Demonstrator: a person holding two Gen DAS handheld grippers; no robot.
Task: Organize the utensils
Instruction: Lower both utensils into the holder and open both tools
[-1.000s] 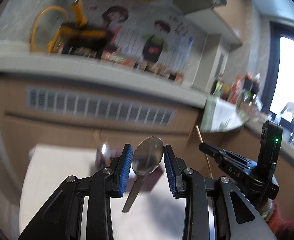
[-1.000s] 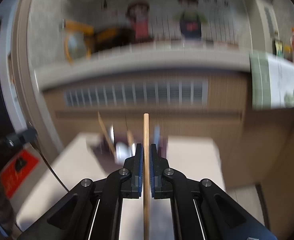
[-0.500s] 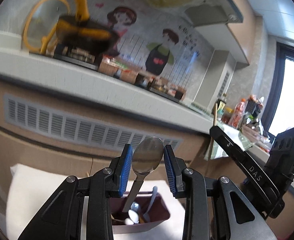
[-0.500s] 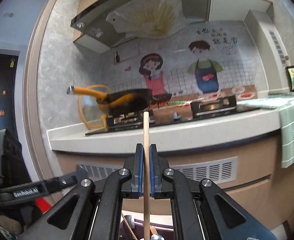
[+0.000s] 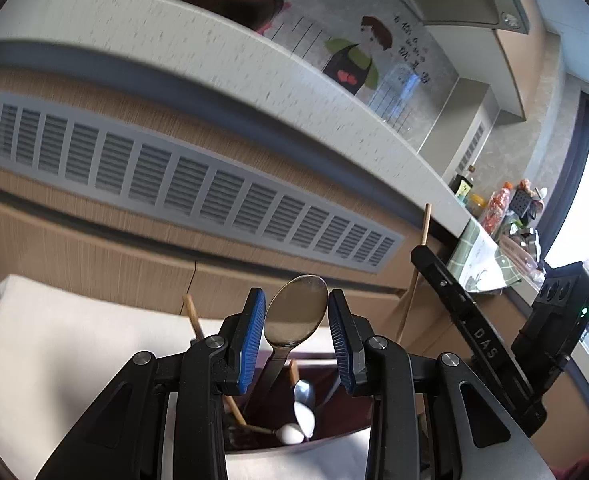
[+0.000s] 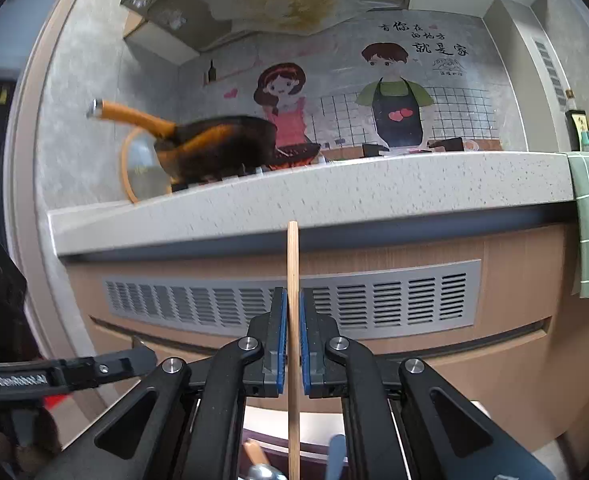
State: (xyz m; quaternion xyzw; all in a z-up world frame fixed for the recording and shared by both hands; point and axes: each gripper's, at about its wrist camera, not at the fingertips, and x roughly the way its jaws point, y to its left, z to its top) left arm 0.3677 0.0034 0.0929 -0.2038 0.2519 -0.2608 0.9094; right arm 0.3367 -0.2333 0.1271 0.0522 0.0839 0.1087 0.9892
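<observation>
Jaws of the left gripper (image 5: 294, 334) stand wide around a metal spoon (image 5: 296, 317) whose handle already dips into the maroon holder (image 5: 334, 426), while the right gripper (image 6: 293, 334) pinches a wooden chopstick (image 6: 293, 264) upright, best lowered straight before letting go.

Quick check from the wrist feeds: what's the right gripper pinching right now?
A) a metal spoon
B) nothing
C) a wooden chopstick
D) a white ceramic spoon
C: the right gripper is closed on a thin wooden chopstick standing upright; the metal spoon sits between the left gripper's fingers.
</observation>
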